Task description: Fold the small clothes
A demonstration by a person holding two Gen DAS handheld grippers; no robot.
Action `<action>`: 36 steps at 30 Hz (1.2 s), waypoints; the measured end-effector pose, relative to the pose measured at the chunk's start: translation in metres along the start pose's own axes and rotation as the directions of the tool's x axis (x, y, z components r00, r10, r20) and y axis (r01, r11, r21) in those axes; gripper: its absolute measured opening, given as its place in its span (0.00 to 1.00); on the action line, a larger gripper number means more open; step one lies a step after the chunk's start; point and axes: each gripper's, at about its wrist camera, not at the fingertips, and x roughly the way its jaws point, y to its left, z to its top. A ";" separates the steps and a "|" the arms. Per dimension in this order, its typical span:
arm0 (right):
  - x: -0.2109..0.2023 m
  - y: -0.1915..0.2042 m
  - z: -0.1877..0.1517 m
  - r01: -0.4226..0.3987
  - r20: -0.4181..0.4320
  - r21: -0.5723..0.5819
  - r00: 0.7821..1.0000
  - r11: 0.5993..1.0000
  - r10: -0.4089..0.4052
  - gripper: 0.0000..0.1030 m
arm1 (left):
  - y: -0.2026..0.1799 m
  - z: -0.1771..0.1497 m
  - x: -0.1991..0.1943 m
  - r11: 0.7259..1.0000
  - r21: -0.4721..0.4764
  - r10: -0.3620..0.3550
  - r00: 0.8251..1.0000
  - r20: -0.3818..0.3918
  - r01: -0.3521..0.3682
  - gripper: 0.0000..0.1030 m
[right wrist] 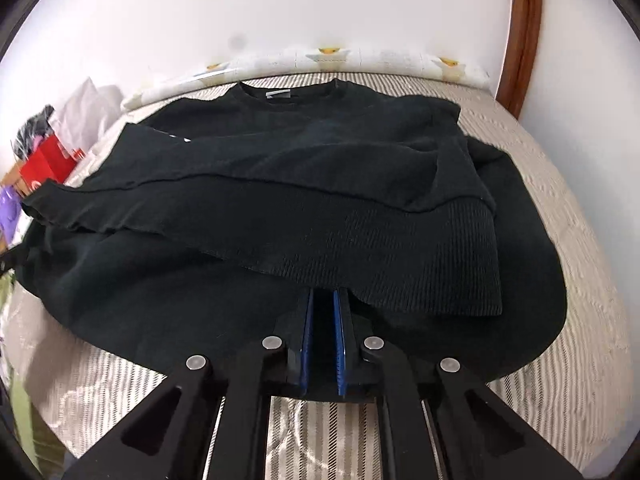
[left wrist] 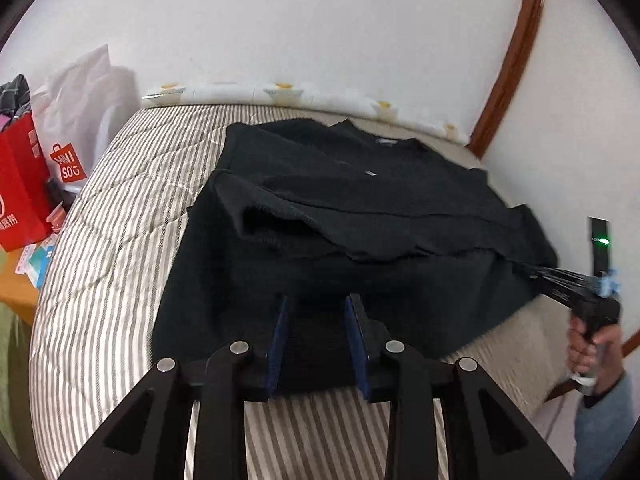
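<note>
Black sweater (right wrist: 280, 208) ahead of closed right gripper (right wrist: 323, 300) (left gripper (left wrist: 316, 308) parted, empty)

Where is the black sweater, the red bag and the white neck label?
black sweater (right wrist: 248, 160): right wrist view, on its folded-over sleeve.
red bag (left wrist: 20, 184): left wrist view, on its front face.
white neck label (right wrist: 278, 95): right wrist view, inside the collar.

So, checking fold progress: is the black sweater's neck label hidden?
No: the white label shows inside the black sweater's collar, in the right wrist view.

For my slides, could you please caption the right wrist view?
Right gripper at the bottom hem of a black sweater, sleeves folded across, on a striped bed.
</note>
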 end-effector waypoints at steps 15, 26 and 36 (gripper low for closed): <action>0.010 0.004 0.007 0.062 0.012 -0.020 0.998 0.998 -0.061 0.07 | 0.024 0.022 0.041 0.990 0.074 0.119 0.993 0.021 -0.121 0.29; 0.017 0.023 0.007 0.200 0.017 -0.035 0.980 0.979 -0.199 0.09 | 0.020 0.015 0.056 0.980 0.144 0.131 0.989 0.072 -0.140 0.31; 0.016 0.021 0.004 0.190 0.035 0.018 0.981 0.982 -0.190 0.10 | 0.015 0.014 0.059 0.971 0.163 0.167 0.983 0.072 -0.177 0.32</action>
